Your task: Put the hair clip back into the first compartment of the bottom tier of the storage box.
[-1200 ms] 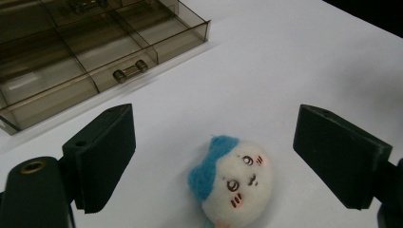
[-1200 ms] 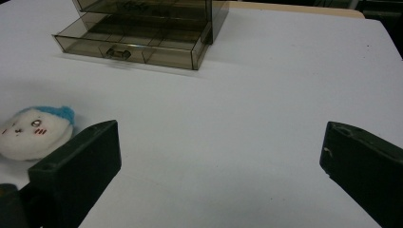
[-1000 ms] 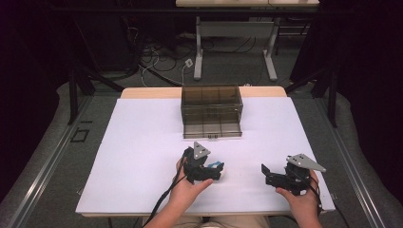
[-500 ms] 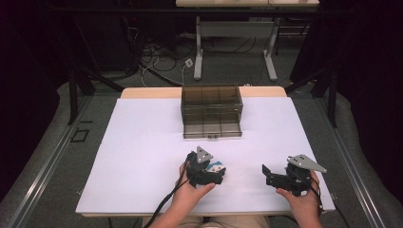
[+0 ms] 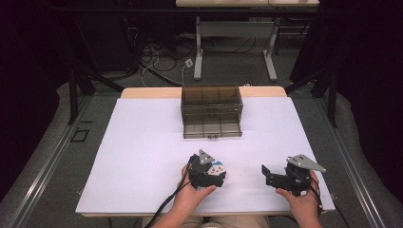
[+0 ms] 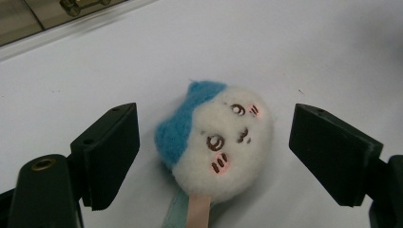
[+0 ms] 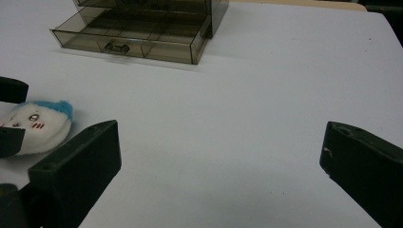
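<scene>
Small white plush toy (image 6: 221, 142) with blue cap and pink cheeks seen lying on white table (image 5: 142, 142), near front edge, well apart from smoky plastic drawer box (image 5: 212, 111) behind. Left gripper (image 6: 214, 142) set around toy; jaws have just been closing, gap seen each side, toy between them, not pressed. Right gripper (image 7: 218, 175) held off to right near table's front edge, jaws spread wide, nothing between. Bottom drawer (image 7: 128, 45) of box pulled out.

Plush toy's (image 6: 216, 142) strap cut off below
</scene>
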The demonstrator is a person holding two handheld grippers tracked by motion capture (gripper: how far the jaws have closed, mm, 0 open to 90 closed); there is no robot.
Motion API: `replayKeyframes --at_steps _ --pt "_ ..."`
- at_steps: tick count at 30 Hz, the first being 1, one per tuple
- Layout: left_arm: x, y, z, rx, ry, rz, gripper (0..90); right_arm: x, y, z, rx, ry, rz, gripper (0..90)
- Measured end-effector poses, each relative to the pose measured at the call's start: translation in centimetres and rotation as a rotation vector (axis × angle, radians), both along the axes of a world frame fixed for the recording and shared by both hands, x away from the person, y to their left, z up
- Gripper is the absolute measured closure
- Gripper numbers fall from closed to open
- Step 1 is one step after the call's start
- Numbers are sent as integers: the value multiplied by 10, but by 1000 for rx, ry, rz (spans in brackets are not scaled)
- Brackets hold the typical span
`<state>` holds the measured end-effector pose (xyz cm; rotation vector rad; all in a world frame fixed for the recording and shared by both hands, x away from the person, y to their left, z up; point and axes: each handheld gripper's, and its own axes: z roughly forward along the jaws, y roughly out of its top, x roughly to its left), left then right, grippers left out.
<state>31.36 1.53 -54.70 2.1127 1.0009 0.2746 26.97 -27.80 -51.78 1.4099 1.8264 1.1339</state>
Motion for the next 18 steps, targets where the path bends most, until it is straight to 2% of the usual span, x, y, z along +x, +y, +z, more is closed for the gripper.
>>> replayKeyframes --at_steps 1,2,3,6,18 --pt "0 0 0 9 3 -1 179 0 0 0 0 2 -1 0" --pt "0 0 -1 9 11 1 180 1 1 -1 4 -17 -9 0" --pt "0 0 -1 6 13 2 181 0 0 0 -1 0 2 0" --pt "1 0 -2 19 20 -3 192 0 0 0 -2 8 3 0" --pt "2 -3 -6 49 45 -9 210 0 0 -1 -6 9 7 0"
